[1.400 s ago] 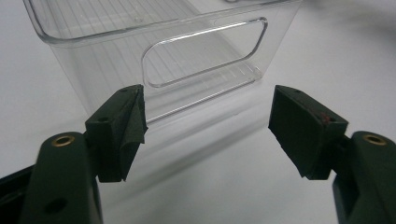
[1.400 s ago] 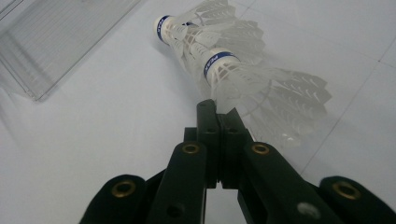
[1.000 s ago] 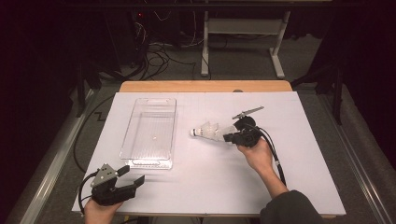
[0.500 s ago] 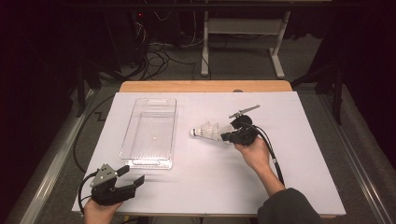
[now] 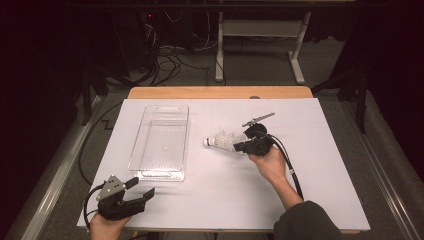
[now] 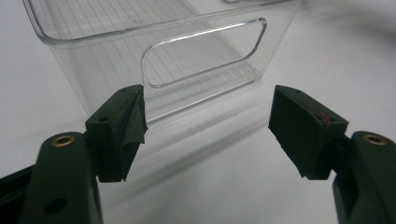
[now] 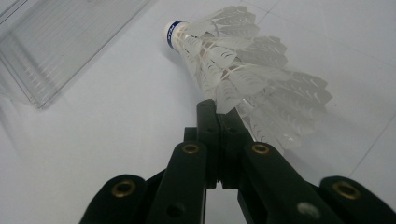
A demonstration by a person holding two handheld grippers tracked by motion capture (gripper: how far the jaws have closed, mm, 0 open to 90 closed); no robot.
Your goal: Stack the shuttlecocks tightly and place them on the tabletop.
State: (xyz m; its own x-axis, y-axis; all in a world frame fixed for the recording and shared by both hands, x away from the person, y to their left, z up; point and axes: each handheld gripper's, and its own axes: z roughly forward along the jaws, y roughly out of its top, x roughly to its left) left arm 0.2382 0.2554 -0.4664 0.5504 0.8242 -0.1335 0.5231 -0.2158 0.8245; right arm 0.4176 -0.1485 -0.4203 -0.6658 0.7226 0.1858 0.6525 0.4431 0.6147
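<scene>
The left gripper [image 5: 131, 196] sits low at the bottom left with its jaws wide open and nothing in them. Past it, in the middle of the frame, the right gripper [image 5: 246, 145] is pinched tight on the feather edge of the shuttlecock [image 5: 223, 140] – its cork tip points left at the clear bin [image 5: 145, 152], which lies just beside it across bare white table [image 5: 320, 165], long side running up the frame – so the right hand is nearer

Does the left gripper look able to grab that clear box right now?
Probably yes. The left gripper has its jaws open, aimed at the clear box, whose near end with the handle cutout faces it. Bare white table lies between them, nothing blocking.
</scene>
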